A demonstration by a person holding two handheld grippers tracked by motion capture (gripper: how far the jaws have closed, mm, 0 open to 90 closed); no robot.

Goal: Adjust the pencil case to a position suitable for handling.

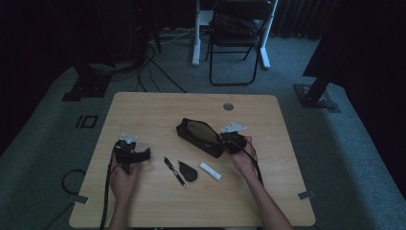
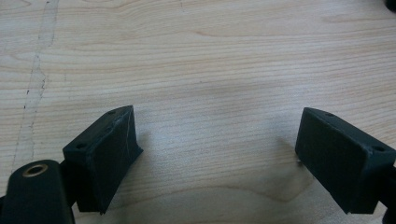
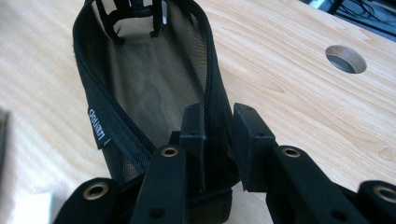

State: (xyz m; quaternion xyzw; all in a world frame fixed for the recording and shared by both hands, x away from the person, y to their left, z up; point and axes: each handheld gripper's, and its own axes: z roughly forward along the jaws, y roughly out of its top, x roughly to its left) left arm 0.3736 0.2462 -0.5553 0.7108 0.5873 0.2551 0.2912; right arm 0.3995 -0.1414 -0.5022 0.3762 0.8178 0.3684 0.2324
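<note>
Two forearms enter from the near edge of a pale wooden bench (image 1: 143,103), each hand carrying a black gripper. The right gripper (image 3: 218,135) has its jaws drawn narrow and pinched on the near rim of an open black mesh pouch (image 3: 154,79) (the zip edge runs up between the two pads, seen in the right gripper view). In the high view the pouch (image 1: 198,136) lies at an angle near the bench's middle, its mouth open upward, with the right gripper (image 1: 232,142) at its right-hand end. The left gripper (image 1: 132,154) rests near the left side of the bench, well apart from the pouch; its jaws stand wide over bare wood, nothing between them, as the left gripper view (image 2: 217,144) shows. Between the two hands lie a black pen (image 1: 174,171), a dark teardrop-shaped item (image 1: 187,171) just beside it, and a small white block (image 1: 210,171). A round cable hole (image 1: 228,106) sits toward the far edge.
</note>
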